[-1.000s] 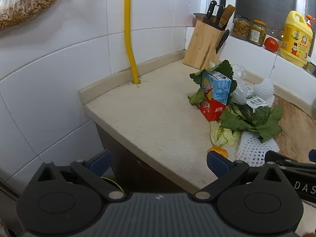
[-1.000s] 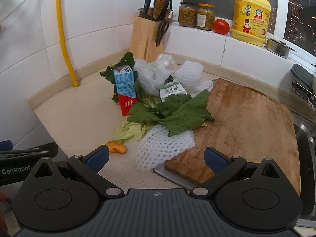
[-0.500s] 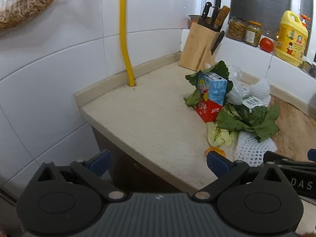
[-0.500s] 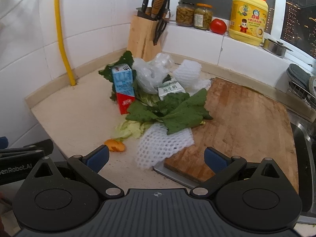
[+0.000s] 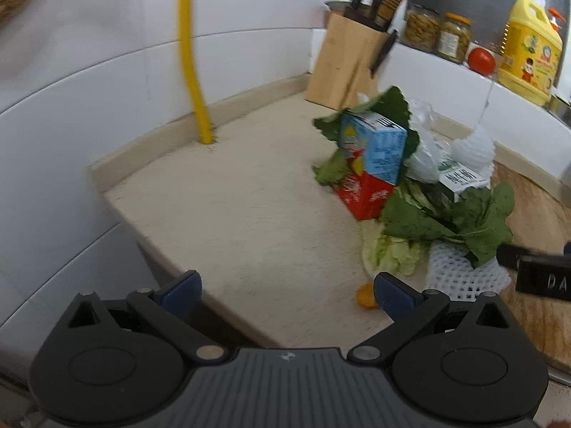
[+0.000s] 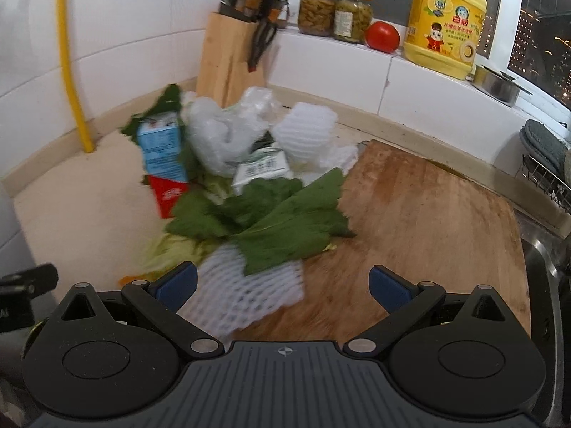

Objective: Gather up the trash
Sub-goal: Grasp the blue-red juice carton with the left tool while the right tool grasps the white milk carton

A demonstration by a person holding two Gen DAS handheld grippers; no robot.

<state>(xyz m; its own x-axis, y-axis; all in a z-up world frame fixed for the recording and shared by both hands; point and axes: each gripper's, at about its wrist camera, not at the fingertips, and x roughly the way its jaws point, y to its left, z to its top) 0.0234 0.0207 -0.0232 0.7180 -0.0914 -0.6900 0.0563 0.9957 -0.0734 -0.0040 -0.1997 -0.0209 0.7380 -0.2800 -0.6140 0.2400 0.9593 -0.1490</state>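
Note:
A heap of trash lies on the beige counter (image 5: 232,214): a blue-and-red drink carton (image 5: 371,167) (image 6: 162,160), green leaves (image 5: 456,221) (image 6: 282,221), pale cabbage (image 5: 389,253), white foam nets (image 5: 464,274) (image 6: 249,292), a crumpled clear plastic bag (image 6: 228,132), a small white-green carton (image 6: 262,167) and an orange peel (image 5: 365,295). My left gripper (image 5: 287,290) is open and empty above the counter's front edge, left of the heap. My right gripper (image 6: 282,285) is open and empty, just above the near foam net.
A wooden cutting board (image 6: 428,221) lies right of the heap. A knife block (image 6: 232,57) stands in the corner, a yellow pipe (image 5: 194,71) against the tiled wall. Jars (image 6: 317,10), a tomato (image 6: 382,35) and a yellow detergent jug (image 6: 446,25) sit on the ledge. A sink (image 6: 549,285) is at far right.
Both grippers have moved forward toward the heap; the carton, leaves and foam net look larger and nearer. Both stay open and nothing on the counter has shifted.

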